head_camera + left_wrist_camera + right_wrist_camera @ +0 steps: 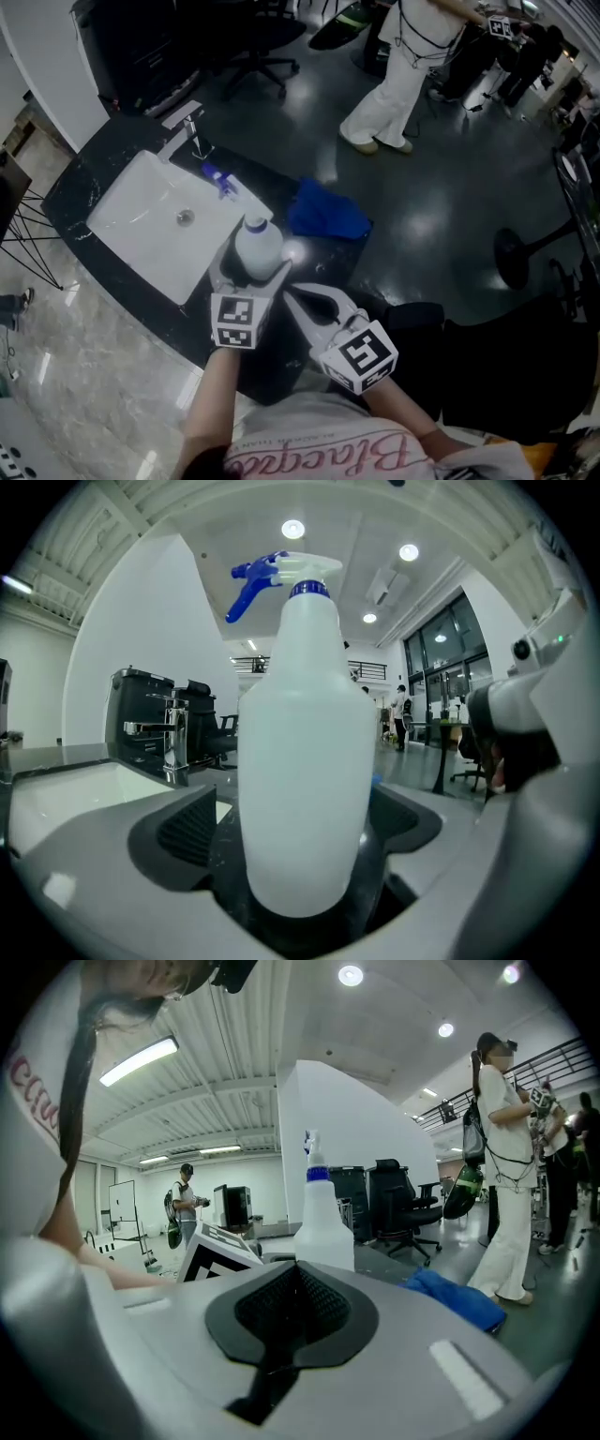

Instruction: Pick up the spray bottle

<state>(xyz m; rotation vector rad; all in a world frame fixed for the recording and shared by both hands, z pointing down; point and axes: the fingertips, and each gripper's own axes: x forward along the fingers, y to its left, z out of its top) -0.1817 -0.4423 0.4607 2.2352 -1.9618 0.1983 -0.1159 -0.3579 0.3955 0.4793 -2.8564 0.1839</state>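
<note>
A white spray bottle [258,246] with a blue trigger head stands upright on the black counter, at the sink's right front corner. My left gripper [251,269] reaches around its base, open, the body standing between the two jaws. In the left gripper view the bottle [305,761] fills the middle, with a gap showing beside the left pad [187,827]. My right gripper [295,292] hangs just right of the left one, shut, with nothing in it. Over its closed pads [291,1307], the right gripper view shows the bottle [323,1227] a short way ahead.
A white sink [131,202] with a chrome faucet [192,131] is set in the counter to the left. A blue cloth [326,212] lies right of the bottle. A person in white [403,75] walks on the dark floor beyond, near an office chair [253,47].
</note>
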